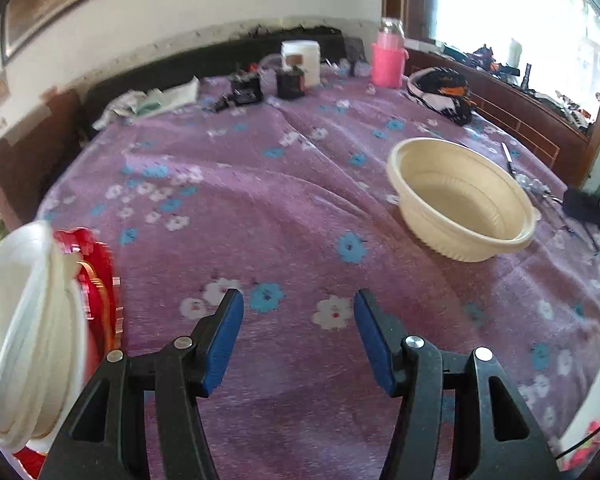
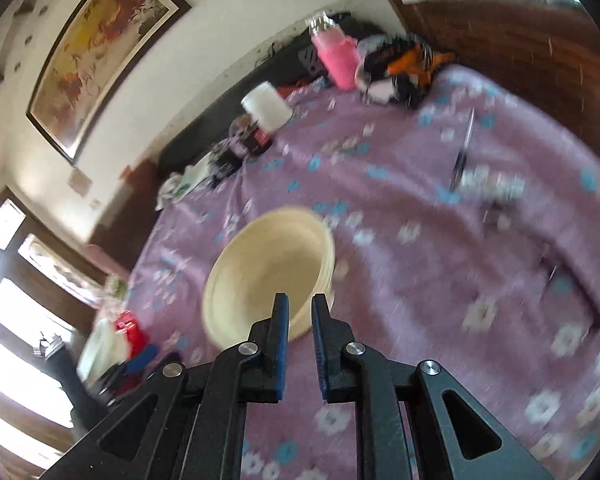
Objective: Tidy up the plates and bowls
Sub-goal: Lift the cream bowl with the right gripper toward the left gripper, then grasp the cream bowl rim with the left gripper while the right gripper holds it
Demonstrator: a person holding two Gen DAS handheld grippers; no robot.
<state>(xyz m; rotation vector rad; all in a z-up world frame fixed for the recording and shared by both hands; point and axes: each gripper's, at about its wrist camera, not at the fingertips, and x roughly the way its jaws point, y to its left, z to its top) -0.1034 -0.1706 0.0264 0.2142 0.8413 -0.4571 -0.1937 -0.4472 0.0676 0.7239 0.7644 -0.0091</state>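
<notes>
Bowl [image 1: 462,204]: we count one cream bowl, upright and empty on the purple floral cloth [image 1: 284,208], at two o'clock from our left gripper [image 1: 299,322]. That gripper hovers released, its blue pads apart over bare cloth. At its nine o'clock stands a white stack [image 1: 24,320] on edge against a red rack [image 1: 96,280]; we cannot count its pieces. Our right gripper [image 2: 300,320] has its two pads nearly together with a slim gap, gripping nothing, the bowl [image 2: 268,272] just beyond them at twelve o'clock. At the far edge we see one pink bottle [image 1: 387,60] and one white jar [image 1: 302,58].
</notes>
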